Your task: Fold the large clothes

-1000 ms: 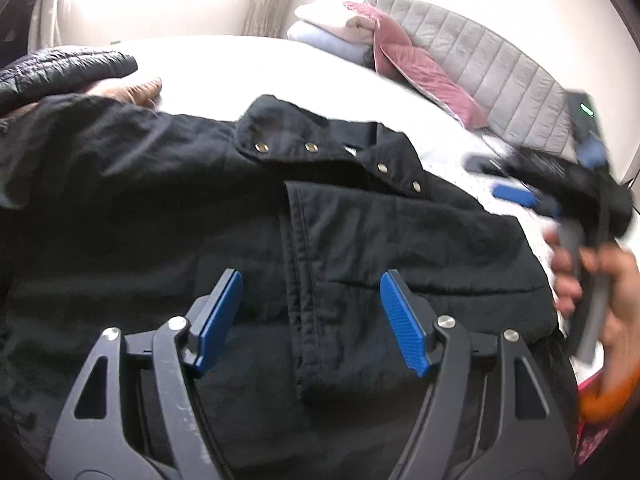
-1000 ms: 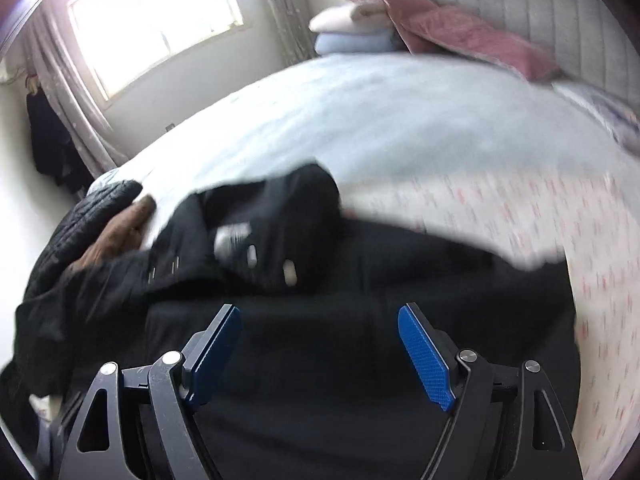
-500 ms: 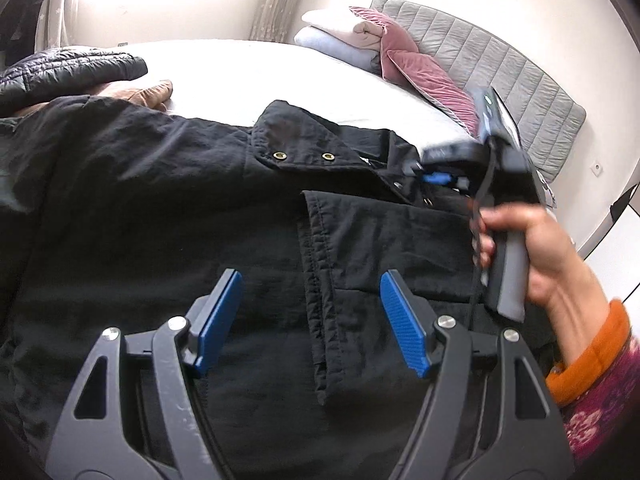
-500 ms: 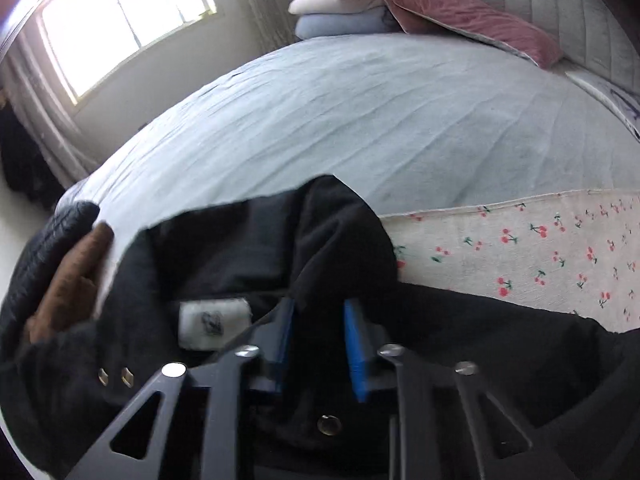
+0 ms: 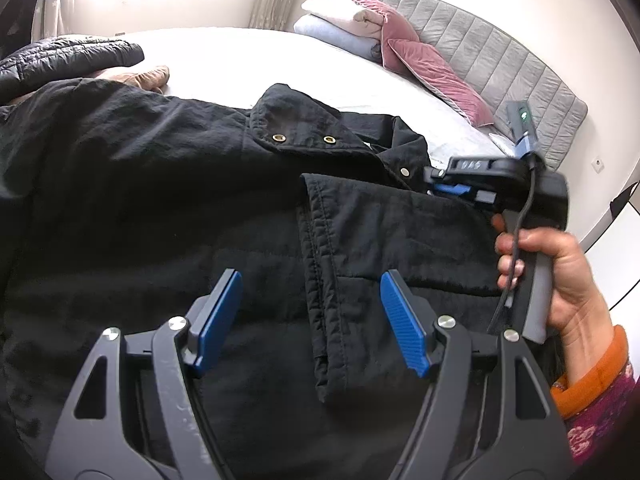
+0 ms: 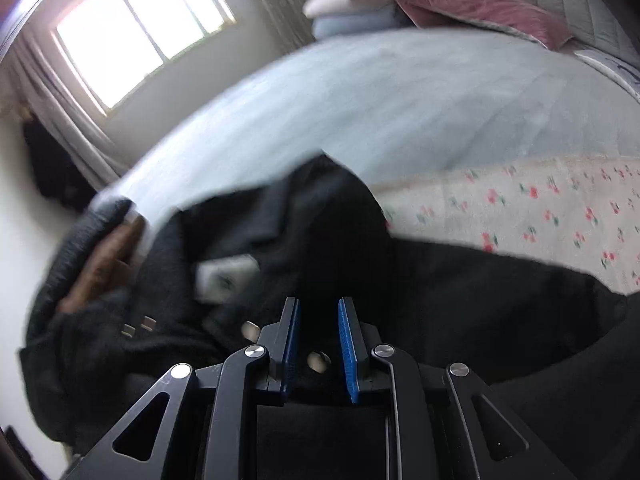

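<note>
Coat (image 5: 168,208): black and heavy, spread across the bed (image 5: 224,64), collar toward the pillows, front flap edge running down the middle.
Collar (image 5: 296,124): turned up, brass snaps showing along it; a white label (image 6: 226,274) sits inside the neck in the right wrist view.
Left gripper (image 5: 310,320): hangs over the coat's front, jaws spread wide on either side of the flap seam, holding nothing.
Right gripper (image 6: 318,344): jaws drawn close together, pinching a fold of the black cloth just below the collar.
Right hand (image 5: 556,276): wrapped round the gripper handle, orange cuff at the wrist.
Bed: pale sheet, with a cherry-print cloth (image 6: 540,212) beside the coat.
Pillows (image 5: 424,68): pink cushions and folded pale bedding against the grey headboard (image 5: 512,72).
Far edge: a black quilted jacket (image 5: 68,56) with something brown (image 5: 140,78) beside it, near the coat's sleeve.
</note>
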`<move>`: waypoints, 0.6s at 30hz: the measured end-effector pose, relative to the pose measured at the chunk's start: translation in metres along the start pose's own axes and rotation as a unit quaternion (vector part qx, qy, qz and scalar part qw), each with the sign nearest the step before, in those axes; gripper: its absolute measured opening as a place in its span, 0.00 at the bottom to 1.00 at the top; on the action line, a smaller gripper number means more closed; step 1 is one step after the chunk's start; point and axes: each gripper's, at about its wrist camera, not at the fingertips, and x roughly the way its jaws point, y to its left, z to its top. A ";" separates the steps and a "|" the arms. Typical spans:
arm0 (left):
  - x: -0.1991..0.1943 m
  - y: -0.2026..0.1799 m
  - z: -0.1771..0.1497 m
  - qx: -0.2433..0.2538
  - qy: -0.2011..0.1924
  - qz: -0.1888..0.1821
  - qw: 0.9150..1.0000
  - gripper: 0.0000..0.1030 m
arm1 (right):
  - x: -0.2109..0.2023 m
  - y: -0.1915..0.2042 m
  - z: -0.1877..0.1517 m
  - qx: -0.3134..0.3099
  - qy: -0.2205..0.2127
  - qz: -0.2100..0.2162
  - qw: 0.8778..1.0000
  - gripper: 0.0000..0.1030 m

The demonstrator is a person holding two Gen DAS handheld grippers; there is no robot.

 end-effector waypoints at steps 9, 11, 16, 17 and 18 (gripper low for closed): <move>0.003 0.003 0.001 -0.001 0.017 0.006 1.000 0.75 | -0.023 0.014 -0.013 -0.020 0.012 -0.035 0.999 0.26; 0.002 0.002 0.001 0.000 0.016 0.014 1.000 0.80 | -0.046 0.014 -0.023 -0.013 0.001 -0.014 1.000 0.42; -0.002 0.002 0.004 -0.004 0.023 0.037 0.999 0.80 | -0.101 0.013 -0.052 -0.025 0.000 -0.012 1.000 0.57; -0.005 0.003 0.005 -0.008 0.021 0.046 0.999 0.80 | -0.110 0.014 -0.061 -0.028 0.004 -0.015 0.999 0.60; -0.008 0.005 0.006 -0.014 0.021 0.055 0.998 0.80 | -0.118 0.014 -0.067 -0.031 0.006 -0.016 0.999 0.61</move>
